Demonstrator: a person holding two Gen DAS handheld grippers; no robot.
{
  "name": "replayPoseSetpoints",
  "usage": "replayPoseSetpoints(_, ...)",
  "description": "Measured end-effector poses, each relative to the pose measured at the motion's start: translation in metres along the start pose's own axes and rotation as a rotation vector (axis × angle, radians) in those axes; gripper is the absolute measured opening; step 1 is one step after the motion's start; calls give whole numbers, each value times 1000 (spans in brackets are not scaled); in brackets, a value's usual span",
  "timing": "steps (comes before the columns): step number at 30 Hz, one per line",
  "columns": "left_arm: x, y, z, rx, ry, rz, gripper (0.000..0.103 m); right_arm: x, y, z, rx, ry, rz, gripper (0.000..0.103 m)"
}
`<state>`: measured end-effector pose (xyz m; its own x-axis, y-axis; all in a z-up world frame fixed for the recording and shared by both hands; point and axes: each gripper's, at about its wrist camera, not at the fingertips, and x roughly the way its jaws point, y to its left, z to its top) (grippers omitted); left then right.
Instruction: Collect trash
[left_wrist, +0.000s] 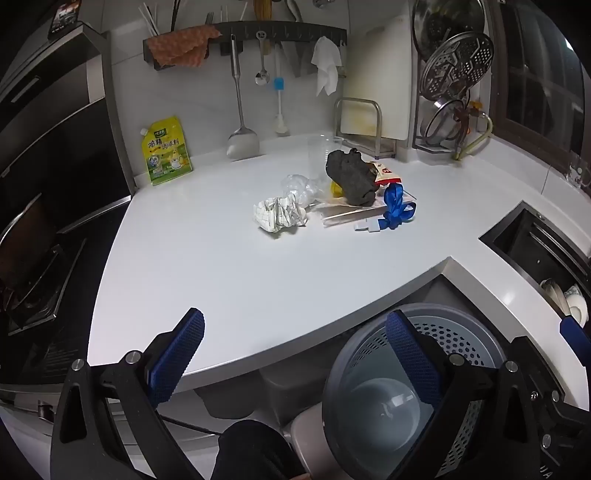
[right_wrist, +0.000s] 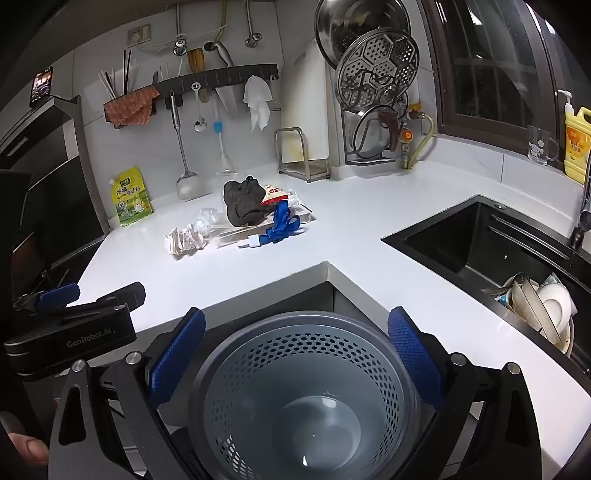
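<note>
The trash (right_wrist: 240, 218) is heaped mid-counter (left_wrist: 221, 266), well apart from both claws. The left claw (left_wrist: 295, 362) and right claw (right_wrist: 295, 362) are held wide apart, empty (nothing gripped yet). The bin (right_wrist: 295, 387) is set below the counter edge, presumably for easy dropping.

I face a white L-shaped surface (right_wrist: 369, 229) against a tiled wall (right_wrist: 92, 122), a dark window (right_wrist: 491, 66) to my right.

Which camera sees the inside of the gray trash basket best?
The right wrist view. The gray trash basket sits centred there, so you see its holed wall all round and its empty bottom. In the left wrist view the basket is off to the right, partly hidden behind a blue finger of the left claw.
</note>
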<state>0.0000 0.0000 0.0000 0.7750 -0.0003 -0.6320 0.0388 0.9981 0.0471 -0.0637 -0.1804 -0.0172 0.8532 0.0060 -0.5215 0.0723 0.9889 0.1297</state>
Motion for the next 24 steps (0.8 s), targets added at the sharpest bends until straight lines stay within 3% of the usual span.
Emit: replayPoseSetpoints(24,-4,5,2,10,-2,7,97,-5,0,1,1,-9,-2,95)
